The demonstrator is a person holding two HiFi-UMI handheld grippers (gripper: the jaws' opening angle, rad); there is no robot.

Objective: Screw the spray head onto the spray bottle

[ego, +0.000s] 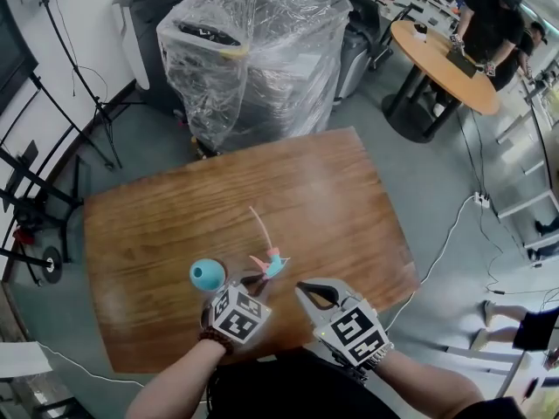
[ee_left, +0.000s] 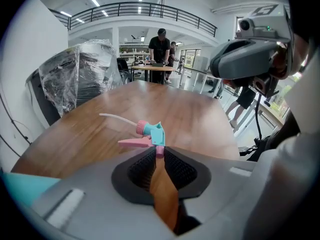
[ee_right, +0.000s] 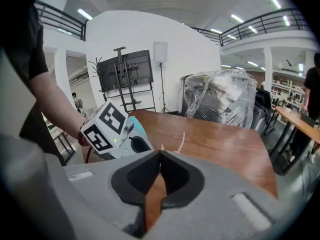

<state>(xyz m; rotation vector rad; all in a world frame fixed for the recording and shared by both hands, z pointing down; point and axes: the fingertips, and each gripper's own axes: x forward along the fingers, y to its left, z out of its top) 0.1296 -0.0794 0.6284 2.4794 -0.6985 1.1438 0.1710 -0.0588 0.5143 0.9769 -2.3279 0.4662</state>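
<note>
1x spray head (ego: 272, 263): teal plastic body, pink trigger and collar, thin pale dip tube. Pink tip pinched in left gripper (ee_left: 159, 153), jaws narrow, nr front of wood-grain table (ego: 349, 199).
1x spray bottle (ego: 208, 274): teal, round, open neck, upright just left of it.
Right gripper (ee_right: 160, 156): jaws together, empty.
Pinch shows in left gripper view only; bottle mouth in head view only.

Spray head and spray bottle: separate, not joined.
The spray head (ego: 272, 263) has a teal body, pink trigger, pink collar and a pale dip tube pointing away; its pink nozzle is pinched in the left gripper (ee_left: 159, 153). The teal spray bottle (ego: 207, 274) stands upright just to its left, bare neck up.
</note>
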